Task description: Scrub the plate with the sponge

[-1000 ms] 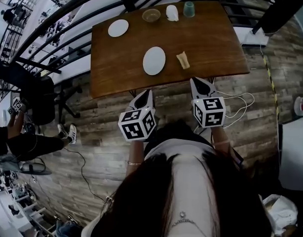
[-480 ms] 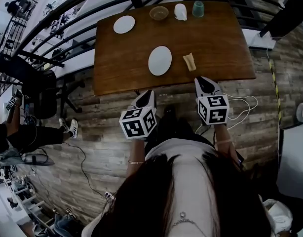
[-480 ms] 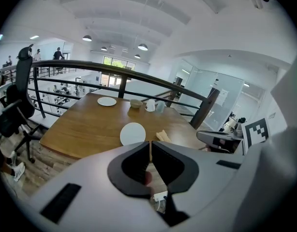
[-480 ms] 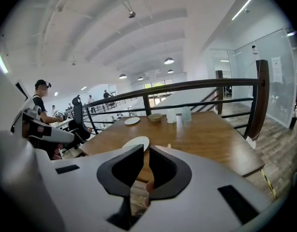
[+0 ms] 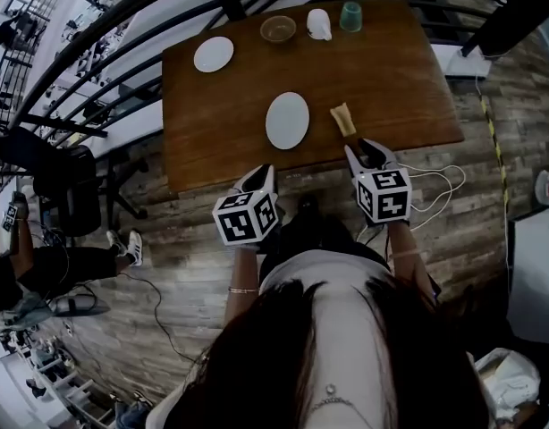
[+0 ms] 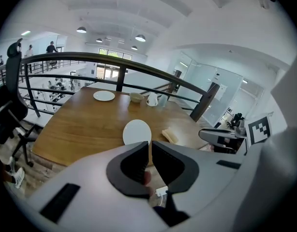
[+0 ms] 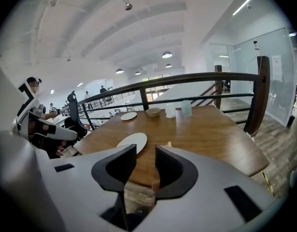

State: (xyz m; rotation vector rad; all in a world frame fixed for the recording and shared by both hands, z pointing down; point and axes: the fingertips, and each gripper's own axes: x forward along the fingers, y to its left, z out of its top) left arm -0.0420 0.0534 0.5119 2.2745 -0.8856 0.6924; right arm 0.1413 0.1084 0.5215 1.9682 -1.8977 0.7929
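two empty grippers | left gripper (image 5: 261, 172) jaws pressed together | right gripper (image 5: 366, 148) jaws just spreading | risk: low approach shoves sponge (image 5: 342, 119) off table (image 5: 221, 114)

Two white plates are counted on the bench (image 5: 391, 79): one (image 5: 287, 121) just ahead of the left gripper (image 5: 259, 179), the other (image 5: 214, 54) far beyond it, to its left. One sponge (image 5: 343, 119) is seen ahead and to its right. One bowl (image 5: 277, 29), one white cup (image 5: 318, 23) and one green cup (image 5: 350, 16) are counted farthest from it.

White plate (image 5: 287, 121); sponge (image 5: 342, 119) seemingly tan; brown table (image 5: 391, 79).
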